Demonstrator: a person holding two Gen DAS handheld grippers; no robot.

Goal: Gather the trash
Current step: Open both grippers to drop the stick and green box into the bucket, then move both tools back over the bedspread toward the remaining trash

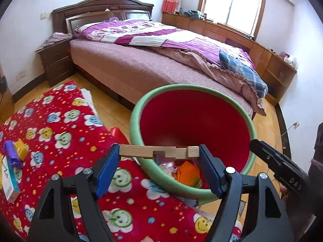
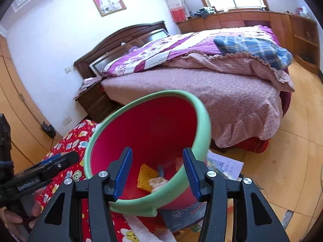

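Right over the bin's near rim, the left gripper (image 1: 159,157) clamps a notched wooden stick (image 1: 157,151) crosswise between its blue pads, jaws spread wide around it. Alongside, the right gripper (image 2: 157,173) hangs above the same opening, pads apart, nothing between them! Below both sits the red bin with green rim (image 1: 139,147), tilted, with orange paper (image 1: 187,172) and scraps at the bottom. To its left a red flowered cloth (image 1: 66,125) carries a purple wad (image 1: 12,153) and yellow box (image 1: 21,149). Beyond stands the bed (image 1: 161,56).
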